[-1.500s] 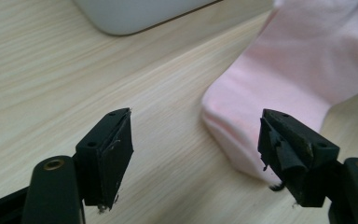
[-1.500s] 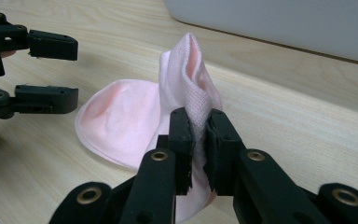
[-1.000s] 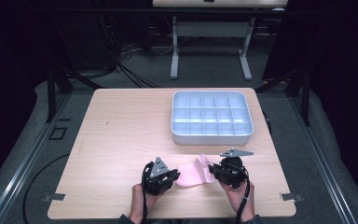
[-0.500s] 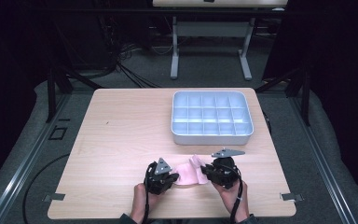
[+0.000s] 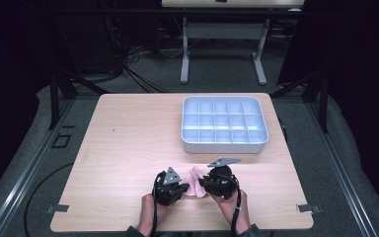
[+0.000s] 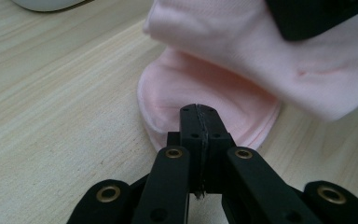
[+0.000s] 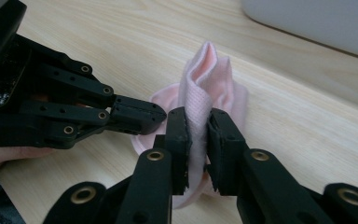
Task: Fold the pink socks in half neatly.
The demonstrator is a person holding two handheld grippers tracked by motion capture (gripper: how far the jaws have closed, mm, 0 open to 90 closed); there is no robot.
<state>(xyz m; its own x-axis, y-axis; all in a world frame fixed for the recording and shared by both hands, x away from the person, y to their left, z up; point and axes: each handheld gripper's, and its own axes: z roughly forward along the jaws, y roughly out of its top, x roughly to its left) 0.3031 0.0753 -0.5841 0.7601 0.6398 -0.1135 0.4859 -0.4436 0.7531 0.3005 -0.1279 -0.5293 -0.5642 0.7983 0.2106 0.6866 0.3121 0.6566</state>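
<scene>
A pink sock (image 5: 195,180) lies near the table's front edge, bunched between my two grippers. My right gripper (image 5: 202,181) is shut on a raised fold of the sock (image 7: 205,79), which stands up between its jaws (image 7: 198,119). My left gripper (image 5: 186,186) is shut, its tips (image 6: 199,109) on the rim of the sock's lower layer (image 6: 223,93), apparently pinching it. In the right gripper view the left gripper (image 7: 161,114) points in from the left and touches the sock. The held fold (image 6: 261,46) hangs over the lower layer, under the right gripper's black body (image 6: 307,14).
A pale blue tray (image 5: 224,146) with several small compartments stands at the back right of the wooden table (image 5: 128,143), just beyond the grippers. Its wall shows in the right gripper view (image 7: 317,23). Table legs and cables lie on the floor behind.
The two grippers have come closer together. The sock, stretched out flat between them a second ago, is now folded and bunched up.
</scene>
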